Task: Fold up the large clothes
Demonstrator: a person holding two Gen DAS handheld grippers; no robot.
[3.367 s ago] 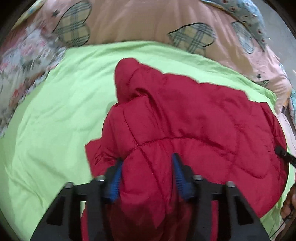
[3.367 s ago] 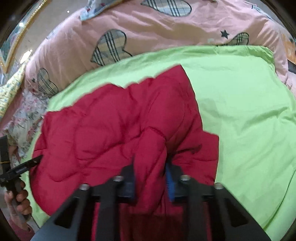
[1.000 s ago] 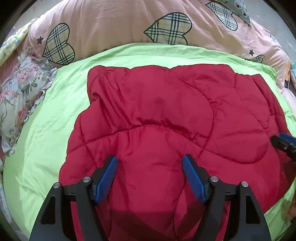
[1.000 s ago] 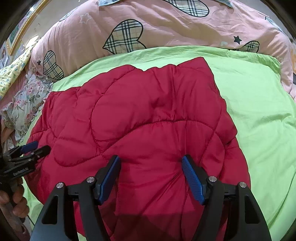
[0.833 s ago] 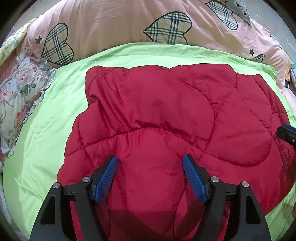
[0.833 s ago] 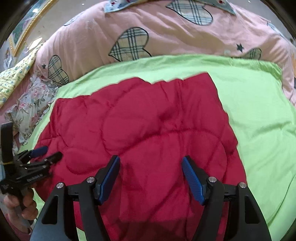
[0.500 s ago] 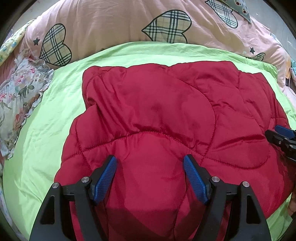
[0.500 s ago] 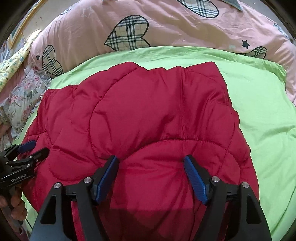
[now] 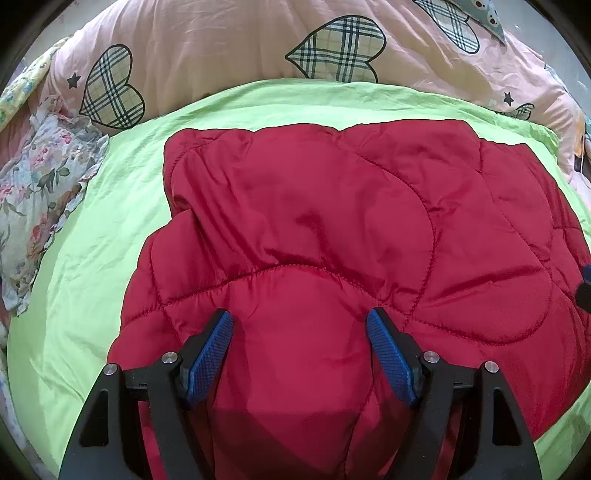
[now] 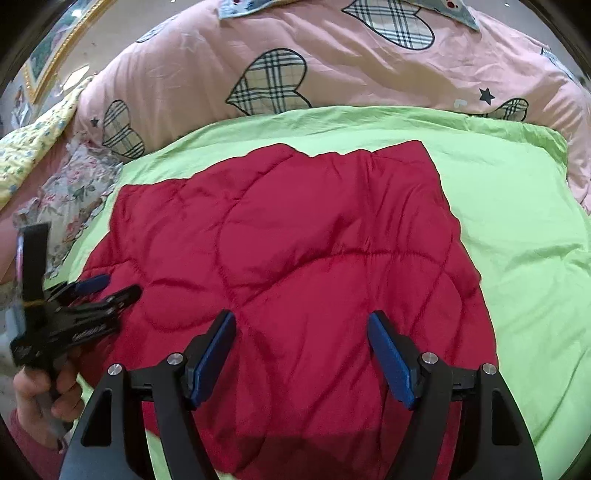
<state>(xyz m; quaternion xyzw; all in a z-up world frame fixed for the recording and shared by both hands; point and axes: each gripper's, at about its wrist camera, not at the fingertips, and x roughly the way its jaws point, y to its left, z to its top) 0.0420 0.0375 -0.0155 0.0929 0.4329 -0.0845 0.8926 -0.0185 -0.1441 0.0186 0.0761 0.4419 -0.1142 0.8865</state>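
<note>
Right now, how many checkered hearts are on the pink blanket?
4 hearts, left view: far left, middle, top right, and one half-hidden behind the green sheet. More may be hidden.

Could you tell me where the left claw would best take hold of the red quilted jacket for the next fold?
Probably the left side edge of the red quilted jacket, near its far-left corner, approached from the bare green sheet. The layers end in a free edge there, thin enough to pinch; the puffy middle is not. The left claw is open.

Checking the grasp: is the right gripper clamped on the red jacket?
No, the right gripper hangs open above the red jacket, blue pads wide apart.
</note>
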